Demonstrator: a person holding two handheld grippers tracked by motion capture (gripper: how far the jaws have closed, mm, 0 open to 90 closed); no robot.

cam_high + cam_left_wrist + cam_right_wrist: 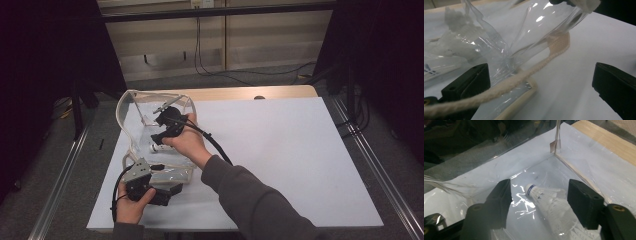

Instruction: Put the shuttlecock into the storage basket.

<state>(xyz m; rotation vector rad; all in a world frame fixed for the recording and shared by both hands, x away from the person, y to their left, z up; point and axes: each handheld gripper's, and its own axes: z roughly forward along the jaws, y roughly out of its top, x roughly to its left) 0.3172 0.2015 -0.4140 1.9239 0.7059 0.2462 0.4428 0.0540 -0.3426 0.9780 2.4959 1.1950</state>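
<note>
Partly hidden: shuttlecock (546, 200), its feather skirt cut off at the bottom edge of the right gripper view and blurred through glare on the plastic; from the high view, a small white shape (156, 147) tucked under the person's right hand (187, 142), hard to make out. White throughout, rounded cork tip ringed by a dark blue band, ribbed feathers widening toward the camera. Lying on its side on the floor of a clear plastic bag (131, 107), tip toward the bag's far corner. Between the two black jaws of the right gripper (540, 203), jaws apart with clear gaps on both sides, pads not pressing on it, nothing gripped. Right gripper reaching into the bag's open mouth from above (167, 125), its cable trailing back along the sleeve. Bag walls crinkled and glossy, cream-coloured trim along the edges, standing on a white sheet (280, 150) spread over the table. Nearer the person, left gripper (150, 187) at the bag's near edge; in the left gripper view, jaws set wide, left jaw just beside crumpled plastic (499, 57), a cream rope handle (524, 75) lying slack across it, right jaw well clear over bare white sheet. Whether the left jaw touches the plastic: cannot tell. Nothing clamped there.
</note>
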